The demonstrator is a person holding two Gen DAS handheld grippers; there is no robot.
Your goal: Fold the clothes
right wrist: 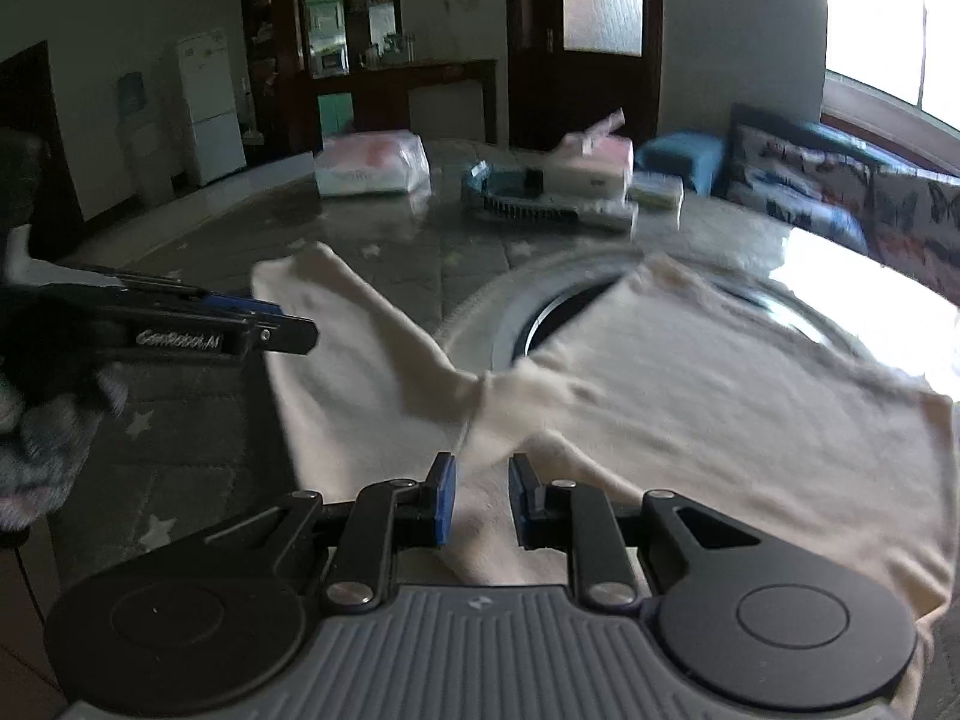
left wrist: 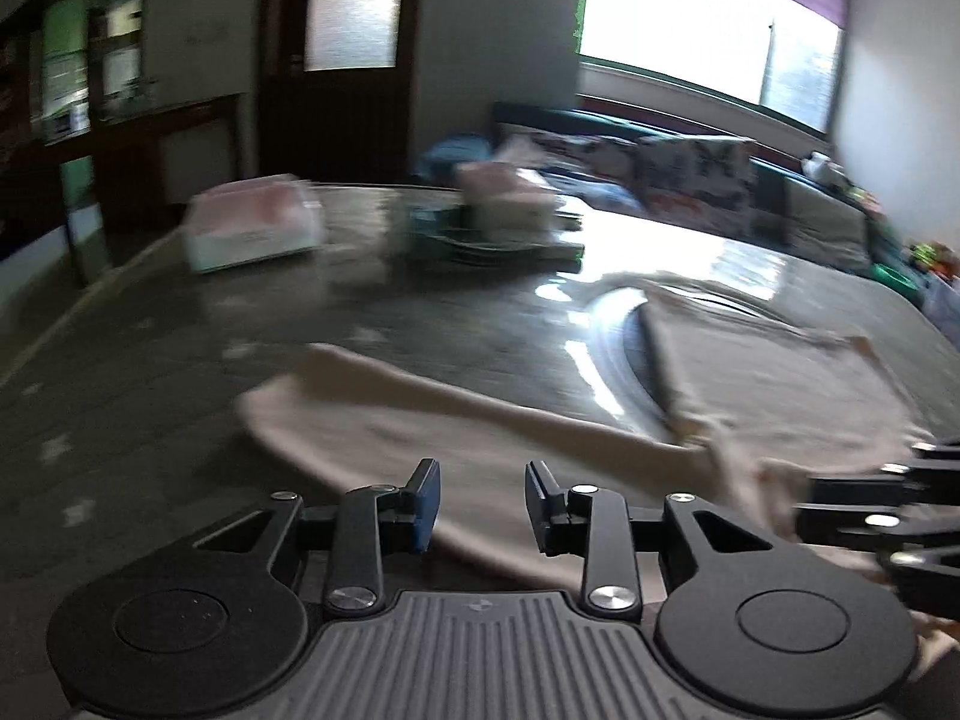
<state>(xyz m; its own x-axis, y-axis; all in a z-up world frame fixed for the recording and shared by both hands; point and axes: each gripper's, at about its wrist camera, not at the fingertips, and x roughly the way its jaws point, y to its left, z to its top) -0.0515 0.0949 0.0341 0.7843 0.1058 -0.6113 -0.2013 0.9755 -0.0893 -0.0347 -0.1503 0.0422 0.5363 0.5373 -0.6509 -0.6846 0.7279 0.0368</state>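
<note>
A cream shirt lies spread on the dark table, one long sleeve stretched to the left. It also shows in the left wrist view. My right gripper is open, its jaws just above the cloth where the sleeve joins the body. My left gripper is open and empty over the sleeve's near edge. It also shows from the side in the right wrist view, beside the sleeve. The right gripper shows at the right edge of the left wrist view, at bunched cloth.
A round glass turntable sits partly under the shirt. At the table's far side stand a plastic-wrapped white pack, a teal tray with a brush and tissue boxes. A sofa with cushions lies beyond, to the right.
</note>
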